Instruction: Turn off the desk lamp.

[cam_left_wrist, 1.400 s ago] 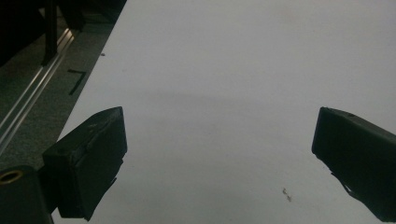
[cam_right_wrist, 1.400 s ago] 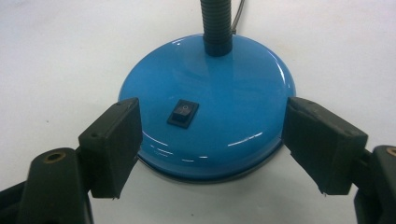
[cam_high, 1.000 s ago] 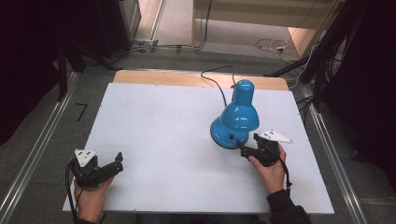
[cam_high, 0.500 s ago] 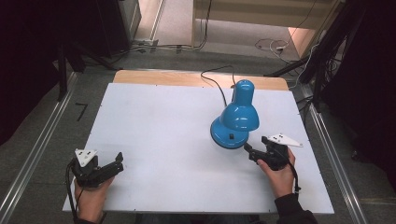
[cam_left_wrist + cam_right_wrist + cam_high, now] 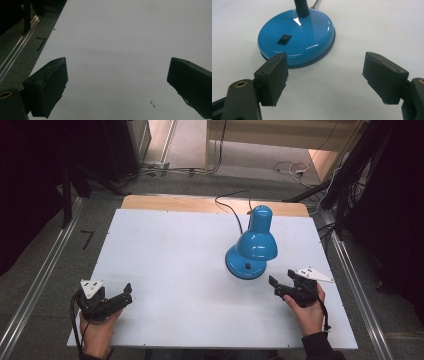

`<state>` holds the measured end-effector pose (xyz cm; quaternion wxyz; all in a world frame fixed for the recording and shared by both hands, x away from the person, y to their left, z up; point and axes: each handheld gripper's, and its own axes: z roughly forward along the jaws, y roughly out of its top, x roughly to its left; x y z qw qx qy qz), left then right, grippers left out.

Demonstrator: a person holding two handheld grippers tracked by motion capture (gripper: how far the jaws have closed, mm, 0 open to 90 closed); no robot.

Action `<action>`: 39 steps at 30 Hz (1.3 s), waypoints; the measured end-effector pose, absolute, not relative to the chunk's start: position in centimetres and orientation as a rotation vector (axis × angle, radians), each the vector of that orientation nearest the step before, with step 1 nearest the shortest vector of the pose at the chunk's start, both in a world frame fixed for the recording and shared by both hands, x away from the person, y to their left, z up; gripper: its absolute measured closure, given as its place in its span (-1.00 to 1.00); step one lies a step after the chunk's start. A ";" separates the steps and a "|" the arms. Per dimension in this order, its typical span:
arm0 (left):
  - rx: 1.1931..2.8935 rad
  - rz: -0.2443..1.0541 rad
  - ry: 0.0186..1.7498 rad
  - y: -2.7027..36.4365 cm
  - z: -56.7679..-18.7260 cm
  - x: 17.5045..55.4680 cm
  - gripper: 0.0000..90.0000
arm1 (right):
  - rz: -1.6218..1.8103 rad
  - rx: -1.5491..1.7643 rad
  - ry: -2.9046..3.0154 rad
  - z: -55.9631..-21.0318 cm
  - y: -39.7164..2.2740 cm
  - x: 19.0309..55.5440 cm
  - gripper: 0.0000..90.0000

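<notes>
Two spread hand-held grippers, left and right, flank a blue lamp.

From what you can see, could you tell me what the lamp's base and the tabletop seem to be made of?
The lamp base looks like glossy blue-painted metal, possibly plastic: sharp white highlights on a smooth dome. The tabletop looks like a matte white board, without glare; a bare wood-coloured strip shows at its far edge.

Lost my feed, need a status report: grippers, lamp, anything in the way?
Left gripper open, near table edge. Right gripper open, short of the blue lamp. Lamp upright, untouched, nothing between.
</notes>
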<state>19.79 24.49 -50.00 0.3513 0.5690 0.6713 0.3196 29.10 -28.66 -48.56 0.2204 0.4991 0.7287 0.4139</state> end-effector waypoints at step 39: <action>1.481 0.828 1.741 24.4 -50.0 19.8 -0.91 | 1.125 1.427 1.979 -48.3 -32.7 27.0 -0.57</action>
